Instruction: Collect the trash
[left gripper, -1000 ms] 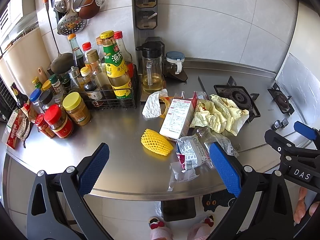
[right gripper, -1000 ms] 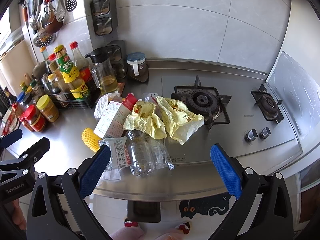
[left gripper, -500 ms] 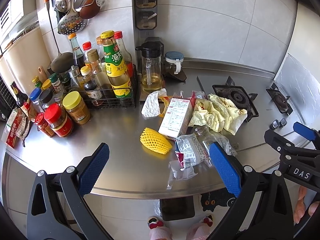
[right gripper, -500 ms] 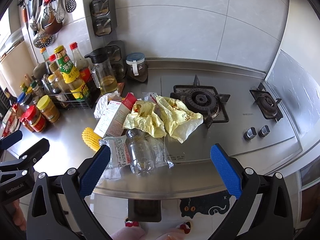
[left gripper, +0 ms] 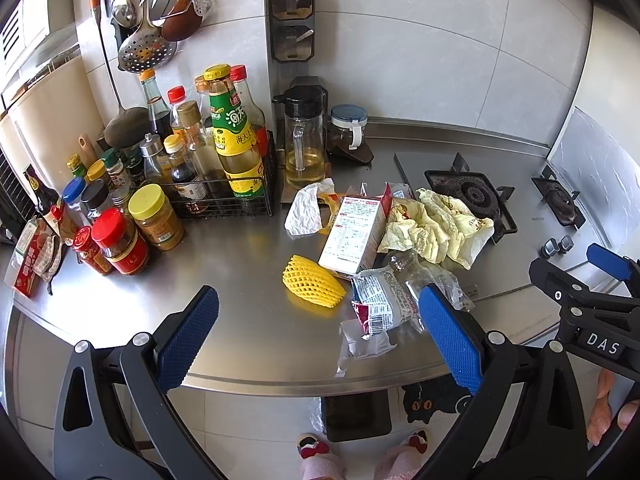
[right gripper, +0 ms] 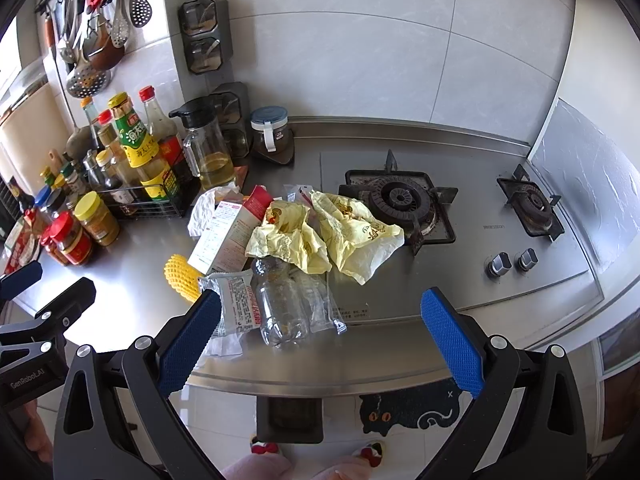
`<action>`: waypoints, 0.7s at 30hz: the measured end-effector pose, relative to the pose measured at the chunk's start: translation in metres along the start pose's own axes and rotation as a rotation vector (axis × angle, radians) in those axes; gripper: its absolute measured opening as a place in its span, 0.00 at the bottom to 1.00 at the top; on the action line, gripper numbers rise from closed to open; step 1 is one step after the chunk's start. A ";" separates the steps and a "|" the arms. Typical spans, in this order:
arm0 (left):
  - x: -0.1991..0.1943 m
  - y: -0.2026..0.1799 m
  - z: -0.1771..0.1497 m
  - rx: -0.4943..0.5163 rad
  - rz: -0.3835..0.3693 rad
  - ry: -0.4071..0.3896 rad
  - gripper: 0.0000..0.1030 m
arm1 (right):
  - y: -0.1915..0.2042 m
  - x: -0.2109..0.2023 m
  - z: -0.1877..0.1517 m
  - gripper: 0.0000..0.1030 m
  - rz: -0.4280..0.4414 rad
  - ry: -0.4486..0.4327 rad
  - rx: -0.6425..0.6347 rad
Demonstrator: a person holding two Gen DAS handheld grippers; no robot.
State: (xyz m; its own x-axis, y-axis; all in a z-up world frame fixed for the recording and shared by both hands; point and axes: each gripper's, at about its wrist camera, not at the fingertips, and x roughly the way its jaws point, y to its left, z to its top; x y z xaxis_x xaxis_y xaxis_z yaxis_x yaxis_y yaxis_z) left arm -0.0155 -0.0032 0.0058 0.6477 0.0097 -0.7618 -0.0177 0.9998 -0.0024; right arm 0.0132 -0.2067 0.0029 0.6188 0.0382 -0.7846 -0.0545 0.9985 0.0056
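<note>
The left gripper (left gripper: 318,338) hangs over the front edge of the steel counter (left gripper: 224,268) with jaws spread wide and nothing between them. Just beyond its gap lies the yellow foam net (left gripper: 313,283), with bare steel to the left of it. By the right finger sits a snack wrapper (left gripper: 380,300); a white carton (left gripper: 354,236) lies farther ahead. The right gripper (right gripper: 320,338) is likewise spread and empty. Between its jaws, close to the counter's front lip, lies a clear plastic bottle (right gripper: 280,304), with crumpled yellow bags (right gripper: 320,228) past it. Open counter stretches ahead of its right finger, up to the stove (right gripper: 400,204)
</note>
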 end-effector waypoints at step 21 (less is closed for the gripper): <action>0.002 0.002 0.000 0.002 0.001 0.000 0.92 | -0.004 0.002 0.001 0.97 -0.003 0.003 0.003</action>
State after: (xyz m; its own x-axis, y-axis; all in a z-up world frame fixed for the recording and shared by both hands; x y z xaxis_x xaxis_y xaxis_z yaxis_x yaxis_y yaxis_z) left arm -0.0142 -0.0011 0.0046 0.6473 0.0107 -0.7622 -0.0171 0.9999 -0.0005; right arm 0.0155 -0.2105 0.0024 0.6170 0.0354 -0.7862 -0.0502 0.9987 0.0055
